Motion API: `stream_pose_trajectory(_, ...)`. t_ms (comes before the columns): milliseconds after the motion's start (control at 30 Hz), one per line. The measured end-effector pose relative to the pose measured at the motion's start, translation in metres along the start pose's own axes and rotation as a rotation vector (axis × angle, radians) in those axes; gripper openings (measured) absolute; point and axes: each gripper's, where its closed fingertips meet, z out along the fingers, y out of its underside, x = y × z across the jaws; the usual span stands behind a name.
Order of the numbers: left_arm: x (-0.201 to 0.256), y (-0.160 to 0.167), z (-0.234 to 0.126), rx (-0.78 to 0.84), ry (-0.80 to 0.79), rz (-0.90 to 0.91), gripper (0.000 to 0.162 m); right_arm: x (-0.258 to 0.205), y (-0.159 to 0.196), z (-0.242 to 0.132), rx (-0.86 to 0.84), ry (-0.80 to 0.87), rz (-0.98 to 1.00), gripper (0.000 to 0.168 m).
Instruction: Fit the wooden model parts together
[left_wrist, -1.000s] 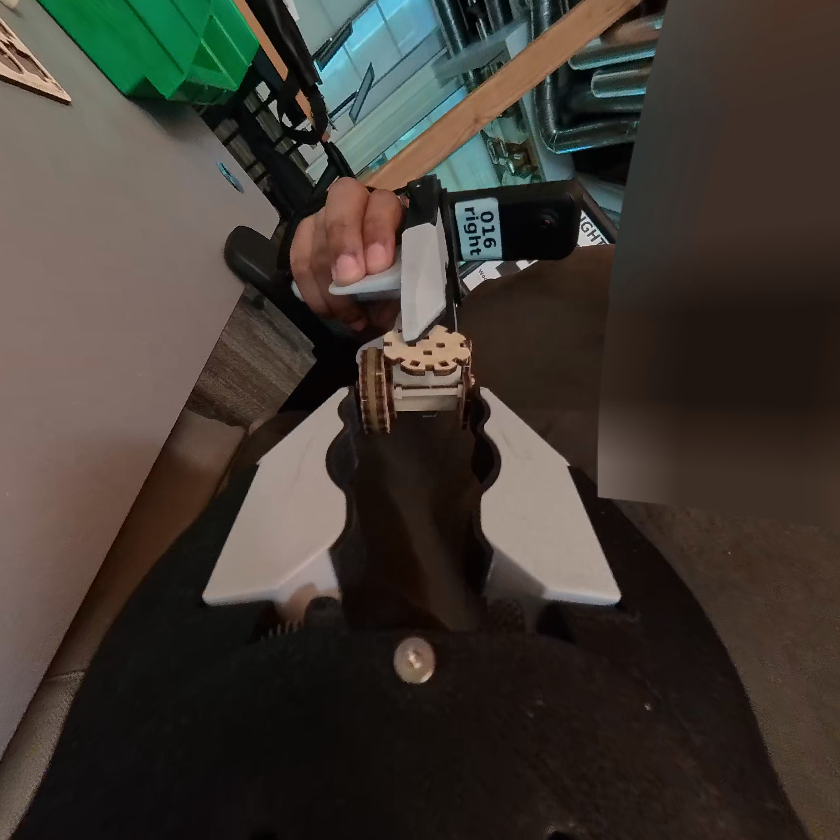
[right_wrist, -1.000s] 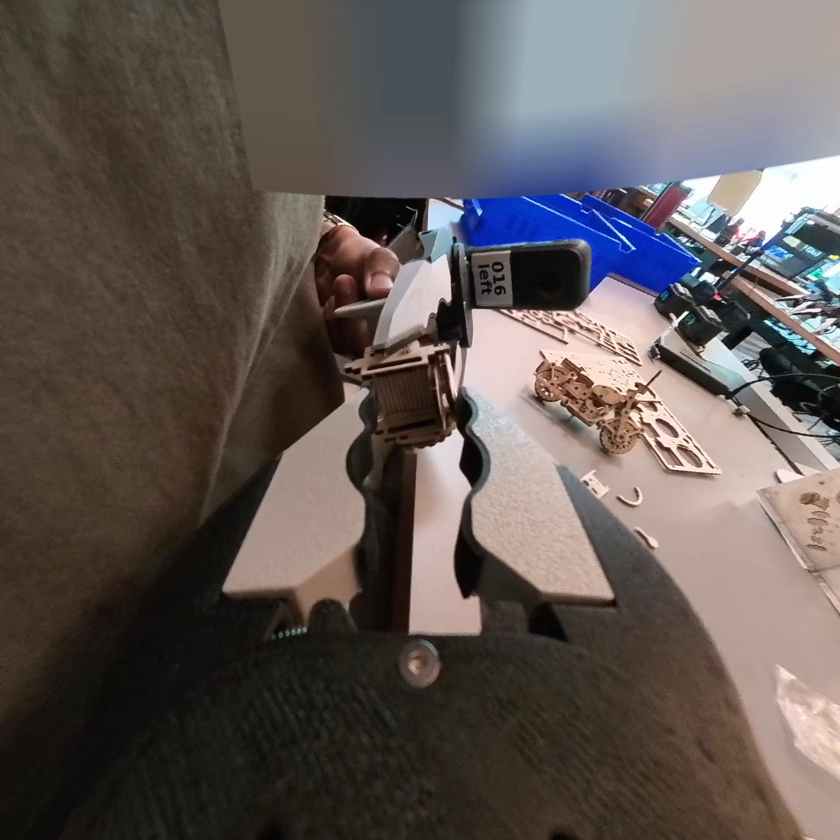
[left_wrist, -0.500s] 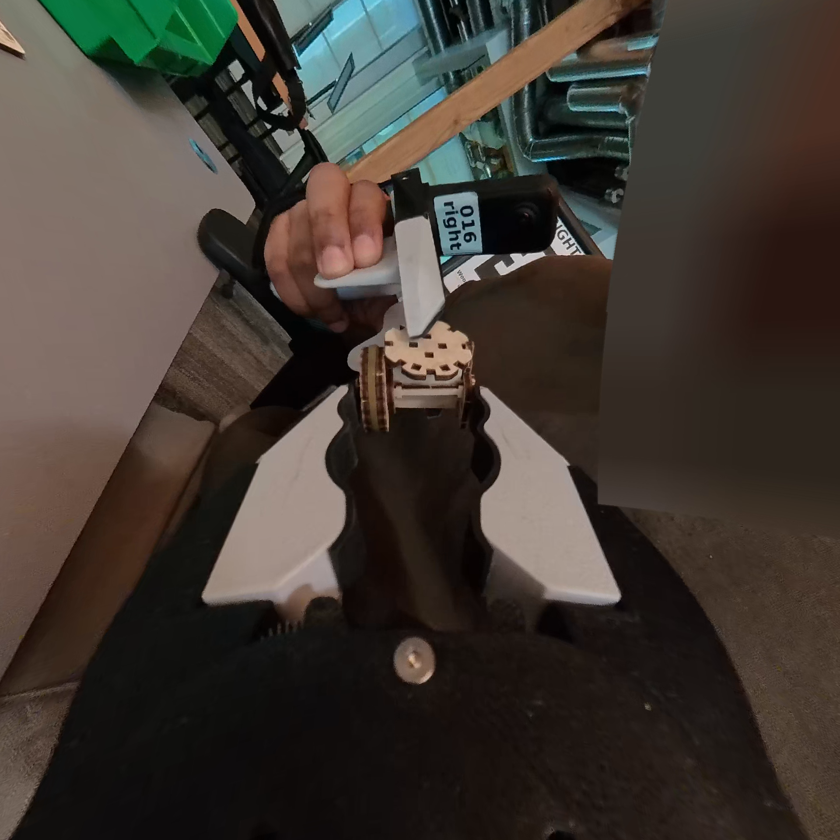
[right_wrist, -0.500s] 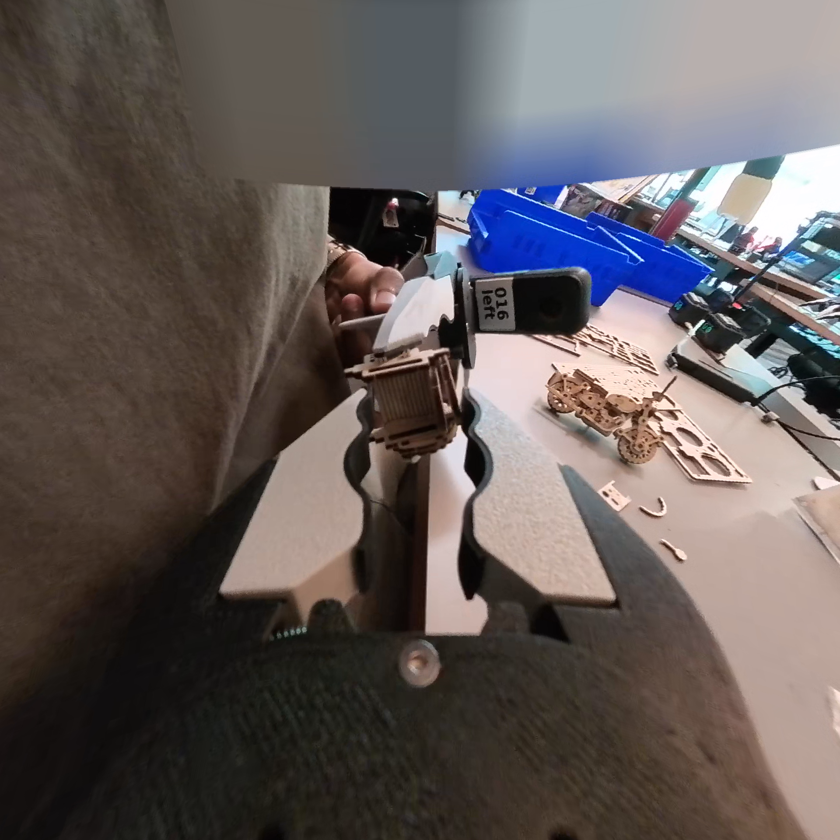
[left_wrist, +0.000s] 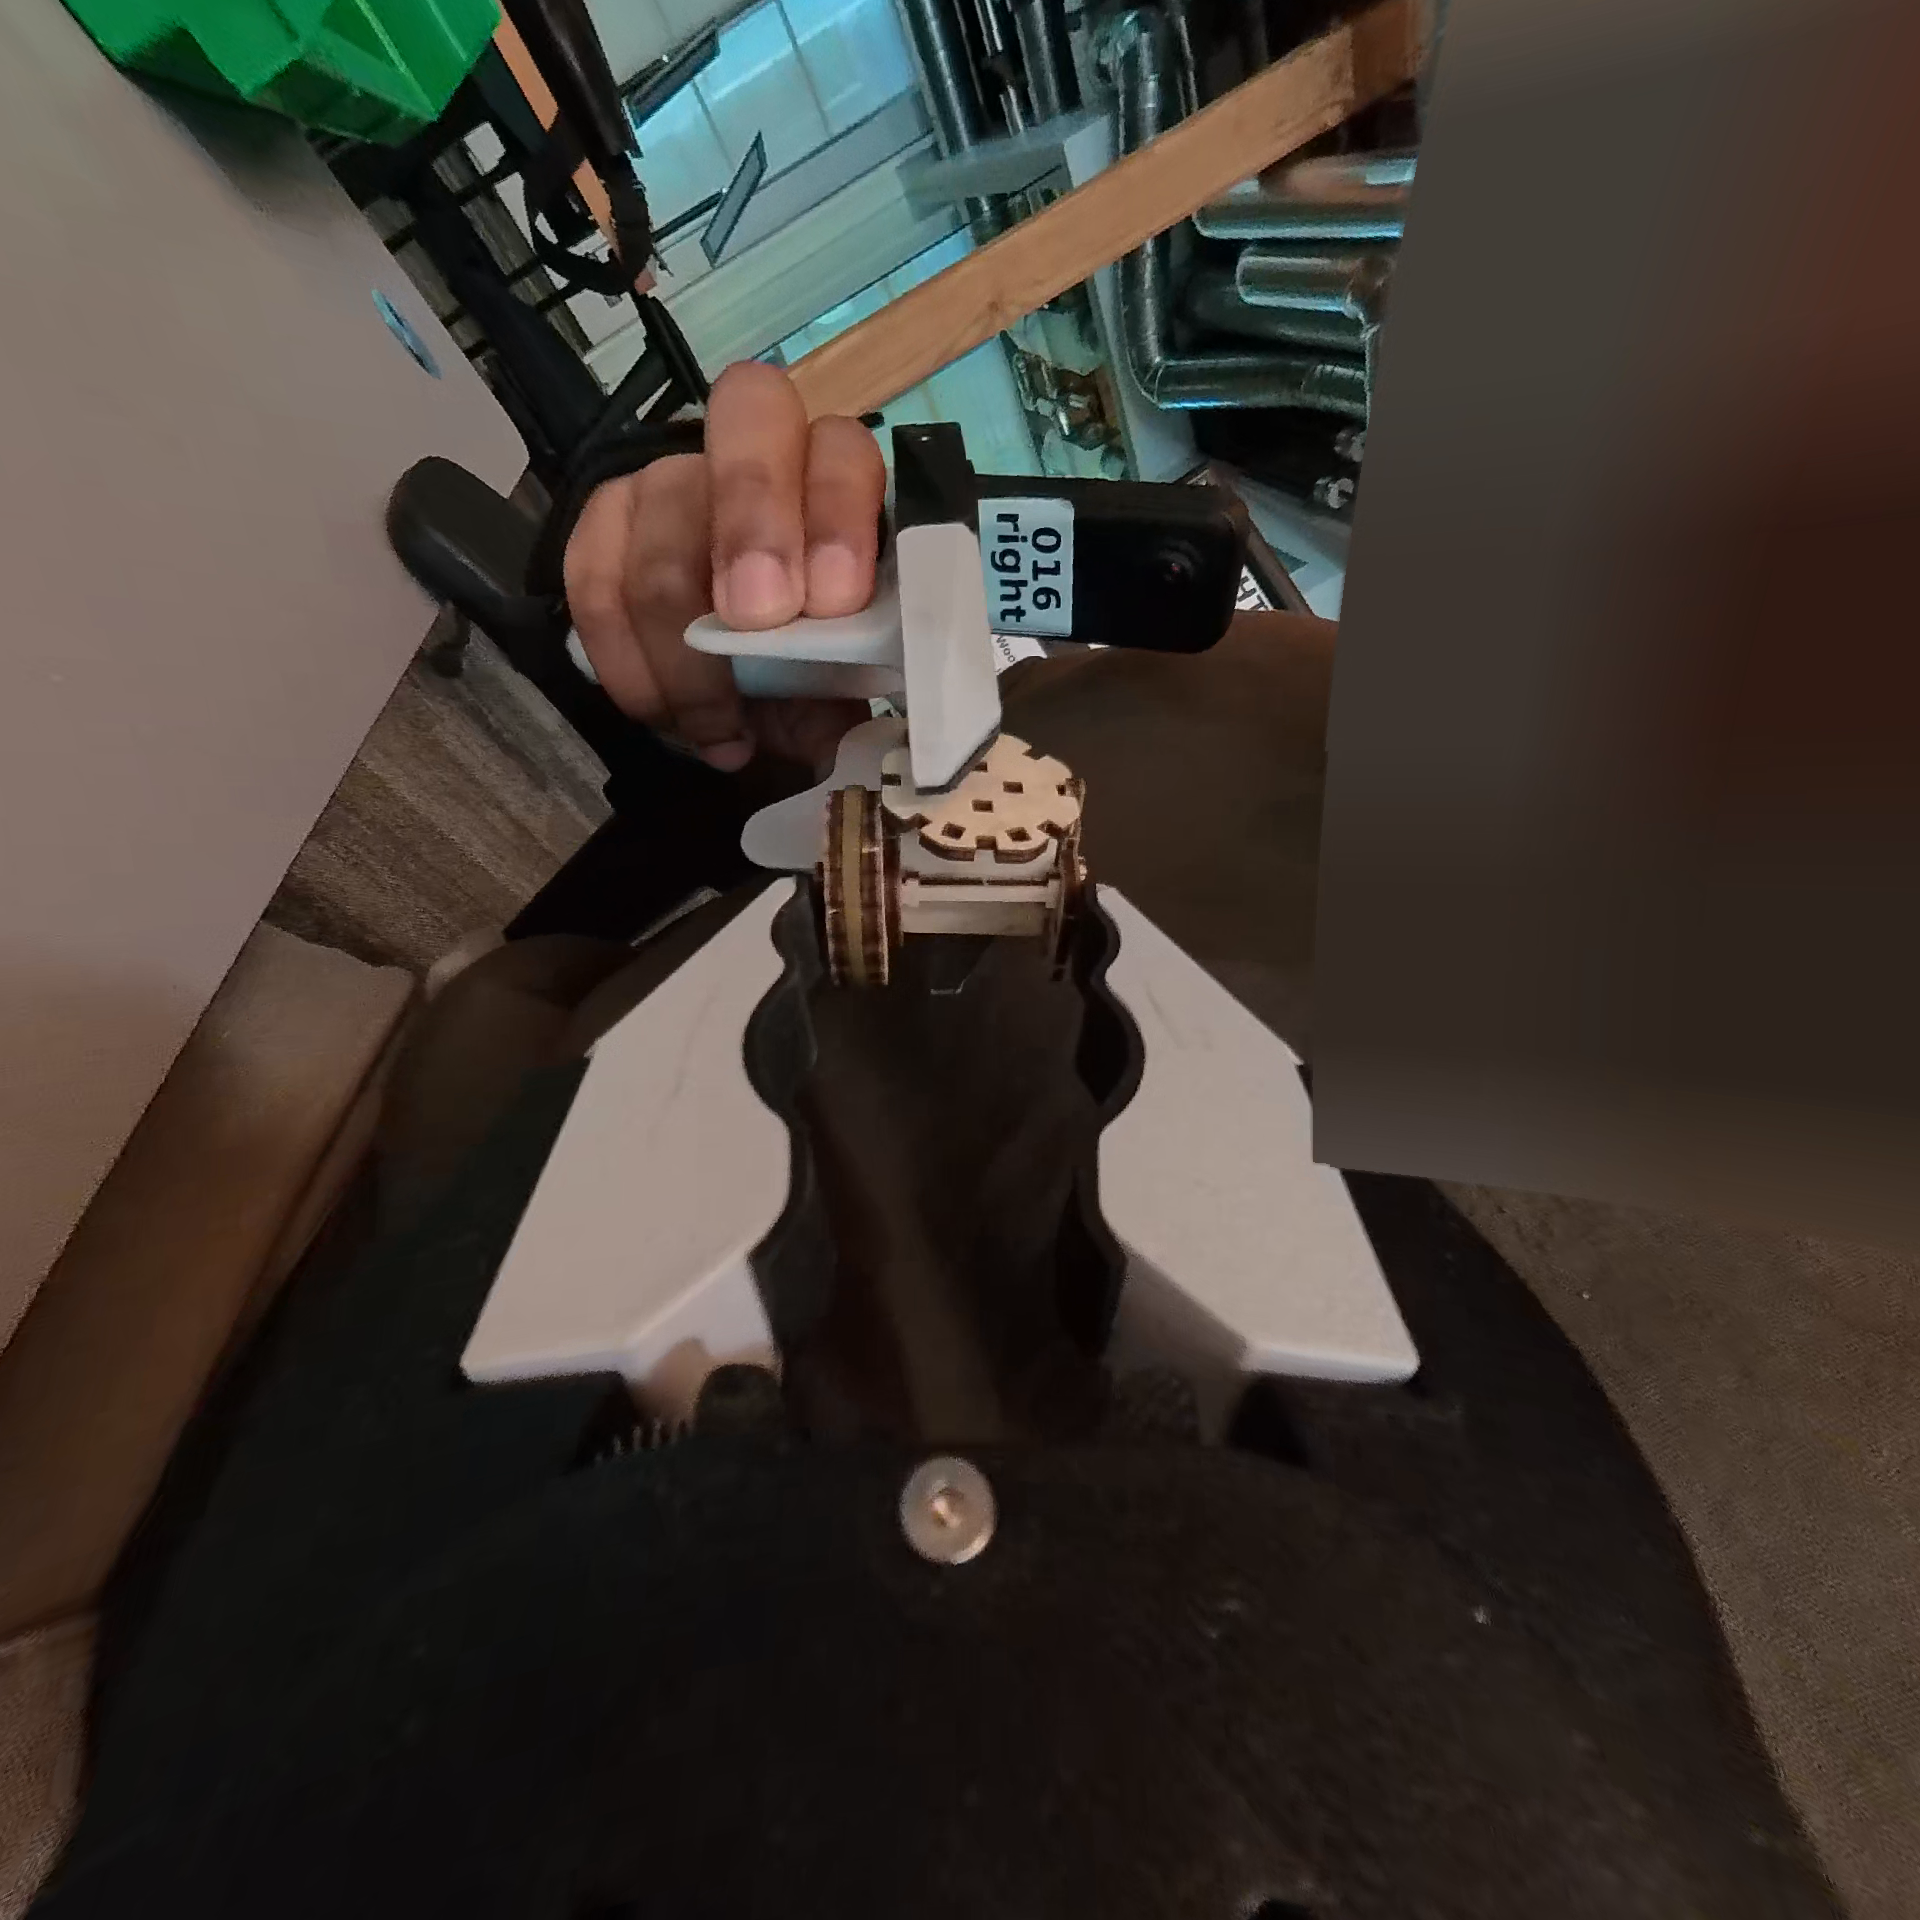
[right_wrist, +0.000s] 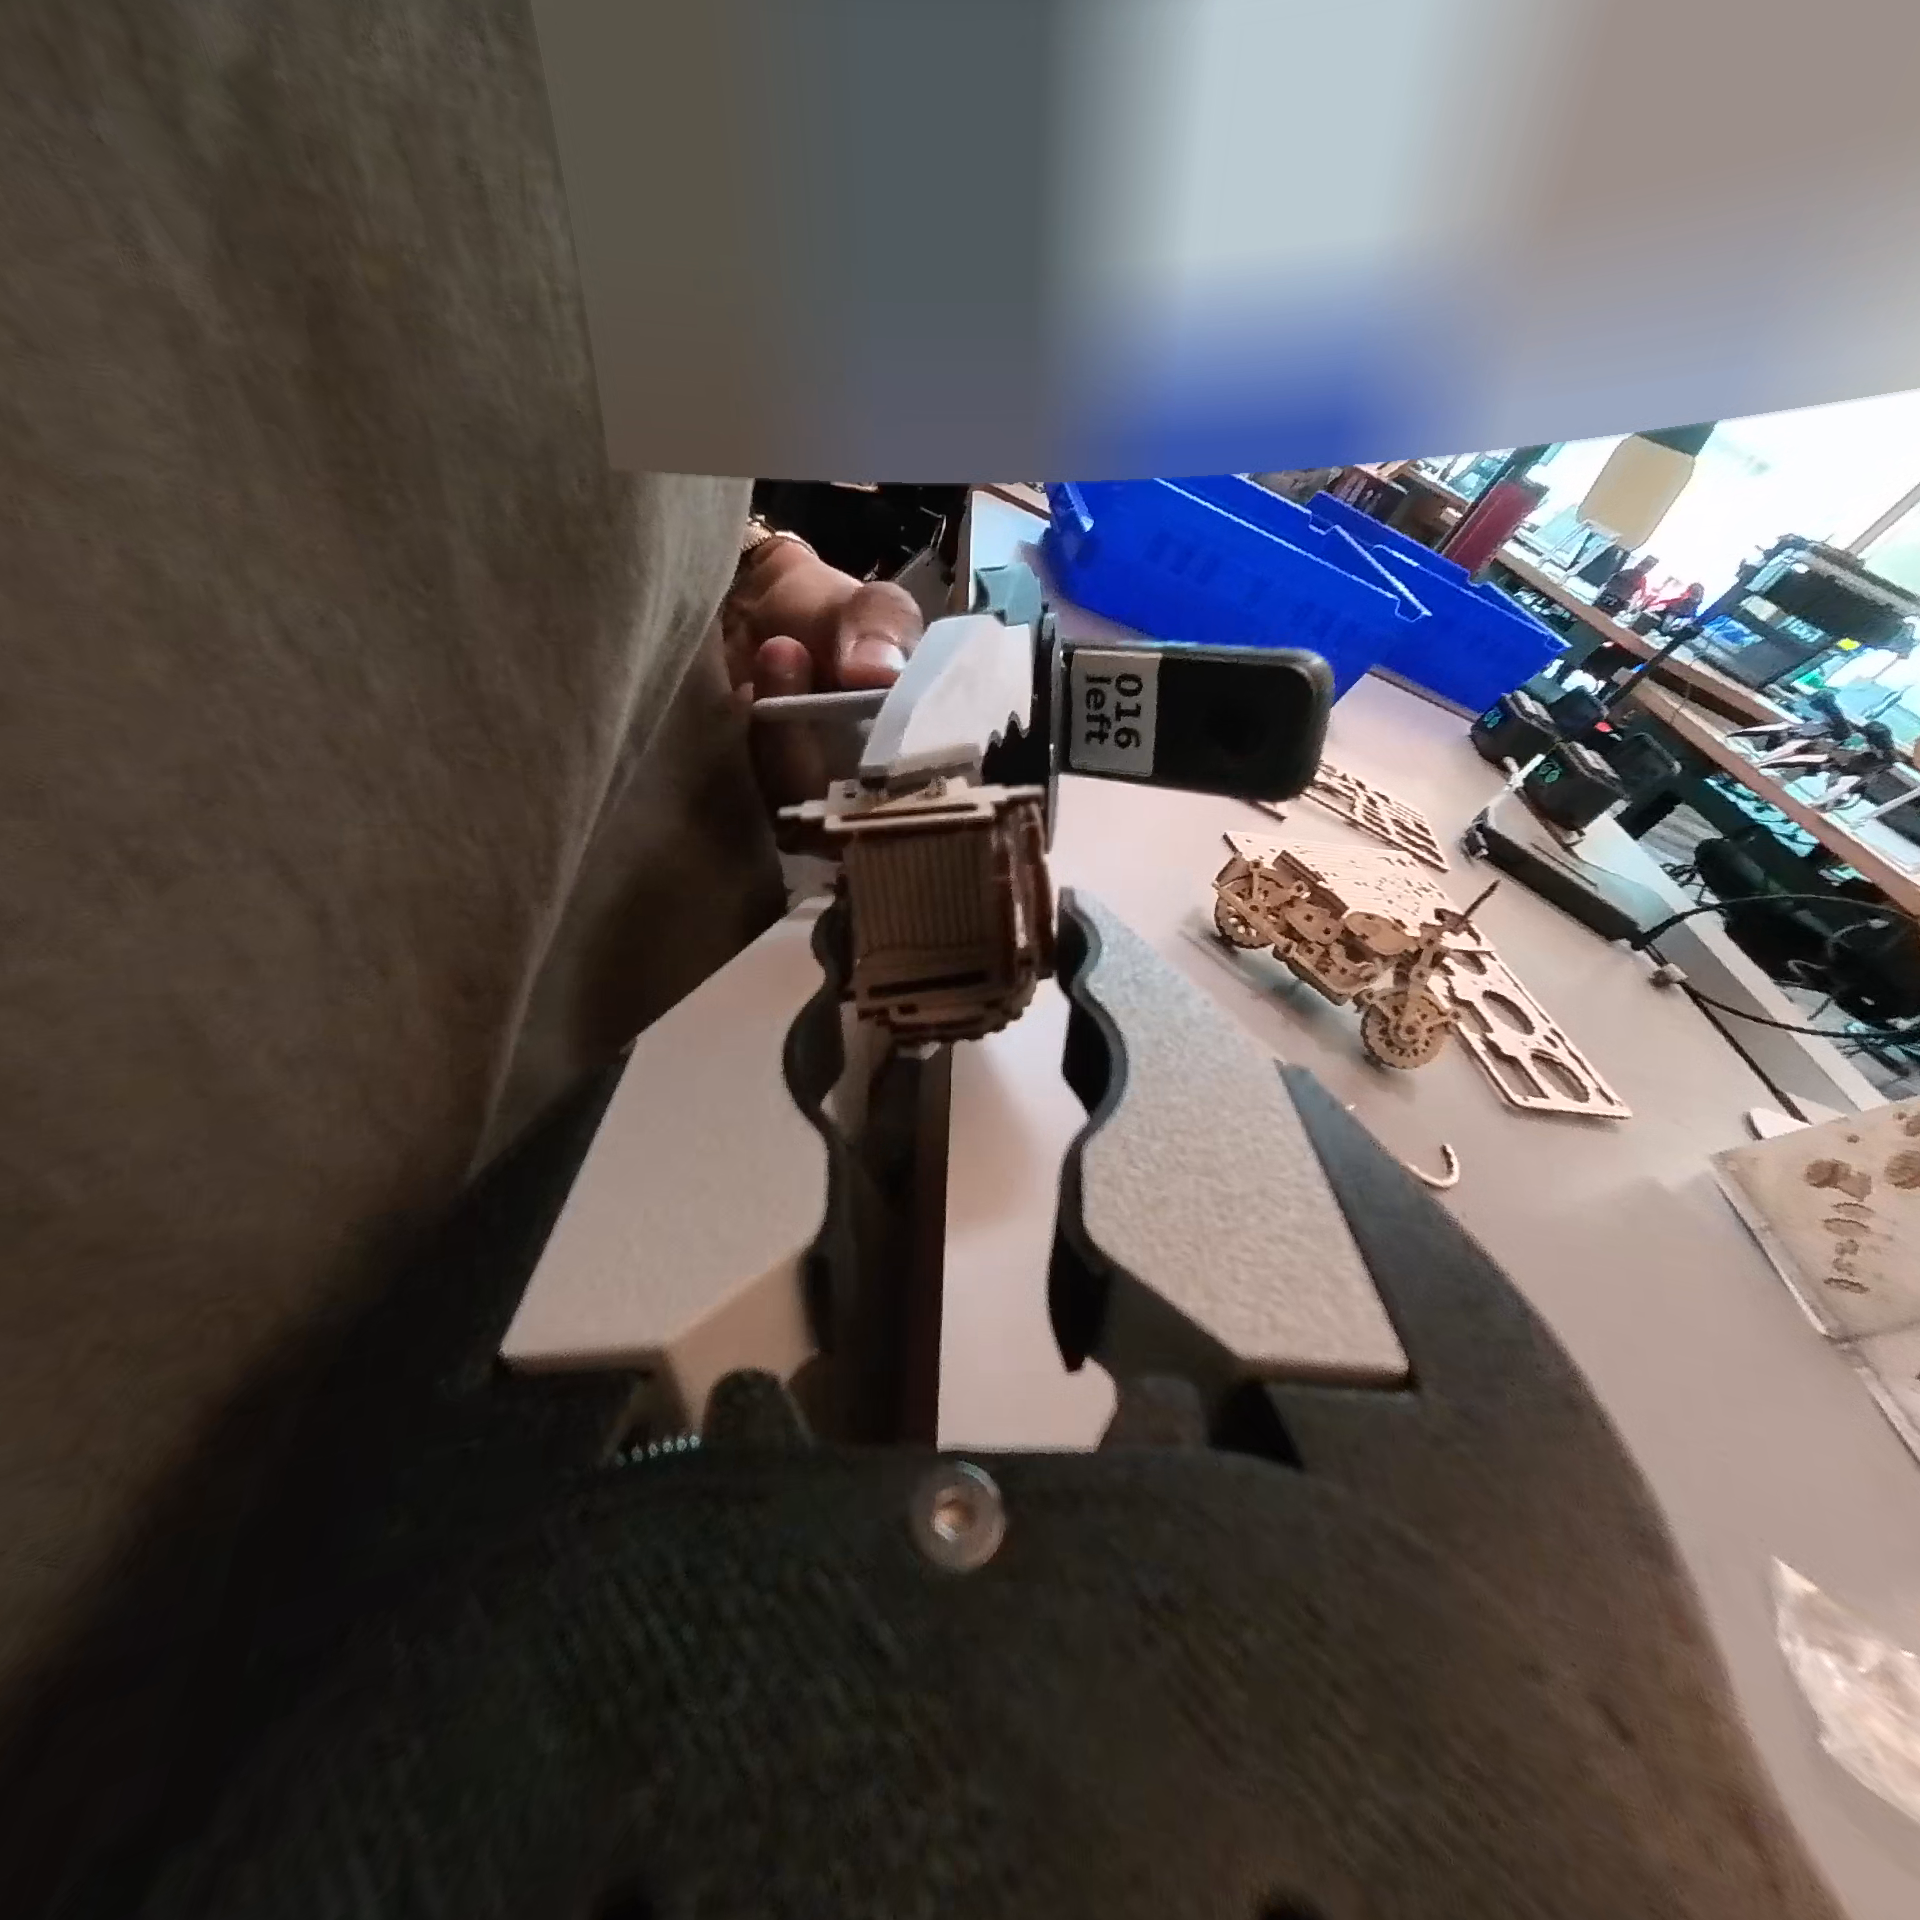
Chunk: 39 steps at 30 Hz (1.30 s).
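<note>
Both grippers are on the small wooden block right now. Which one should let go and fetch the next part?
Right. Its view faces the table with loose wooden pieces; the left gripper clamps the wooden subassembly squarely.

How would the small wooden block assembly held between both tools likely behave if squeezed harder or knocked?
The wooden assembly is built of thin slotted sheets, so it is probably light and fragile. Its slatted side might crack under a harder squeeze. The left tool grips by a side wheel, which may turn or slip.
</note>
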Motion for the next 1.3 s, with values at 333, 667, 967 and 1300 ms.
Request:
stream_pose_trajectory(333,-0.0020,0.0018,0.0013,-0.007,0.002,-0.020,0.045,-0.0026,-0.0010,-0.0013,0.005,-0.022,0.012,0.036)
stream_pose_trajectory(667,-0.0051,0.0018,0.0028,0.005,-0.010,-0.029,0.044,-0.0049,0.0040,-0.0024,-0.033,-0.072,0.040,0.035)
stream_pose_trajectory(967,-0.0062,0.0025,0.0041,0.009,-0.001,-0.045,0.044,-0.0068,0.0057,-0.0033,-0.052,-0.094,0.051,0.035)
stream_pose_trajectory(1300,-0.0065,0.0024,0.0049,0.018,0.015,-0.070,0.044,-0.0073,0.0070,-0.0034,-0.065,-0.113,0.090,0.034)
